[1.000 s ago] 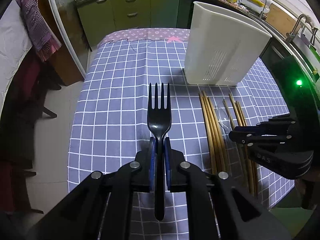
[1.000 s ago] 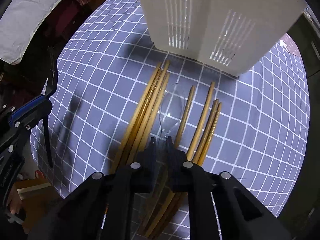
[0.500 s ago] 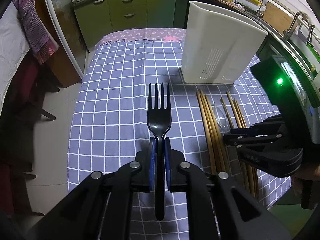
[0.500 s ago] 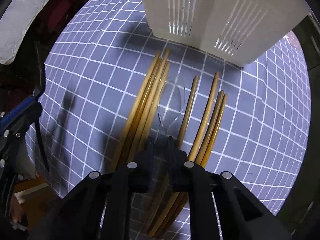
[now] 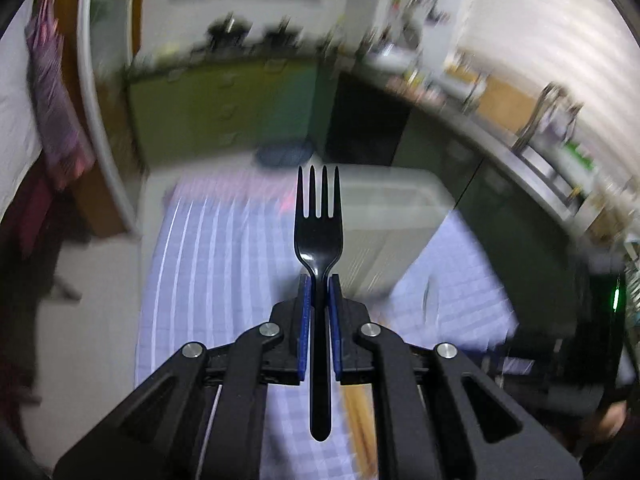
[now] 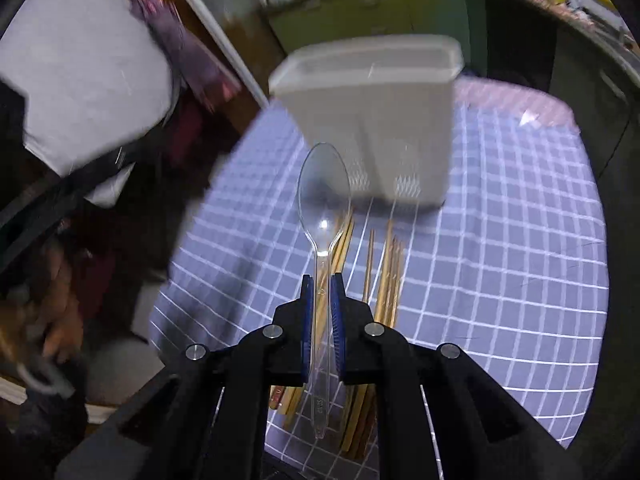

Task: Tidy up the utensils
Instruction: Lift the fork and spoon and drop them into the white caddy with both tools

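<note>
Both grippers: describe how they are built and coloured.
The left gripper and right gripper look alike: matte black angular linkage arms with triangular cut-outs, round silver pivot pins, and two narrow fingers lined with blue pads. No cables or sleeves show.

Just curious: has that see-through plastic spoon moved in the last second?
Yes. The clear plastic spoon has come up off the wooden chopsticks on the checked tablecloth, clamped in the right gripper.

checked tablecloth (image 6: 500, 280) | green cabinets (image 5: 224, 112) | purple cloth (image 5: 52, 92)
</note>
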`<state>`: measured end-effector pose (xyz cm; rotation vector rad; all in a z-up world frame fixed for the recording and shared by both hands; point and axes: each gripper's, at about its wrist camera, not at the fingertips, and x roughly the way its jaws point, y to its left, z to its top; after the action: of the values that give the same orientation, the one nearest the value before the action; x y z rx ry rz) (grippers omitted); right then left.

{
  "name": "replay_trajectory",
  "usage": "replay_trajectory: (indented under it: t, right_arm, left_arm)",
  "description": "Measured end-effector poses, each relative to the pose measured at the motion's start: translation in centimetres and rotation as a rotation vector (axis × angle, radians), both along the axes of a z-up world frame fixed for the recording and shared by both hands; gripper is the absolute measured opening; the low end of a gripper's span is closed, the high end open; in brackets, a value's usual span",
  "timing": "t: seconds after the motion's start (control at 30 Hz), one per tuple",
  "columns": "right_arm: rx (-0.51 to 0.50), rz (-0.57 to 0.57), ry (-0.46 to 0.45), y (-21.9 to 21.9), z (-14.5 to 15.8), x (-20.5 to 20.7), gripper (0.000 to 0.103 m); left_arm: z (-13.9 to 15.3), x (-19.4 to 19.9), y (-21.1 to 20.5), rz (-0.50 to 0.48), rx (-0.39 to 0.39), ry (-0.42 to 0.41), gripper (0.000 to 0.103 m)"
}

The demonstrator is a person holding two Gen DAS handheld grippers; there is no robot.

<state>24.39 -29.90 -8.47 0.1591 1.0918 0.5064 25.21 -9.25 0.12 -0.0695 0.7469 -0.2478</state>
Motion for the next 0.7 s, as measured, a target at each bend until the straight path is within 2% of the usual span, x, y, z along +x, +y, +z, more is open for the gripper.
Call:
replay_trajectory:
  t: [0.13,0.23,0.3,0.47,0.63,0.7]
  right_arm:
    - [0.045,-0.010,-0.063,-1.9,2.4,-1.0,0.010]
    - [0.072,-0.006,-0.084,-2.8,3.0,-1.7,0.010]
    - [0.087,-0.002,-0.088,-3.6,2.9,-2.1,0.010]
    - [0.102,-0.013,-0.116,-4.5,2.8,-2.2,0.010]
    - [0.122,-0.032,-0.160,-5.4,4.4,-1.5,0.010]
    - [0.129,-0.037,-0.181,-5.4,5.3,-1.0,0.010]
  left_arm:
    - [4.0,2.7,-2.5,-0.042,-0.056,-0.212,0.009]
    - [4.8,5.5,-4.1,-0.026,-0.082,-0.294,0.009]
    - [4.7,7.2,-5.2,0.003,-0.065,-0.333,0.009]
    - [2.2,9.7,-6.8,0.041,-0.024,-0.343,0.009]
    - [-1.2,10.5,-7.2,0.050,0.011,-0.288,0.010]
    - [-2.1,10.3,-7.0,0.046,0.029,-0.281,0.020]
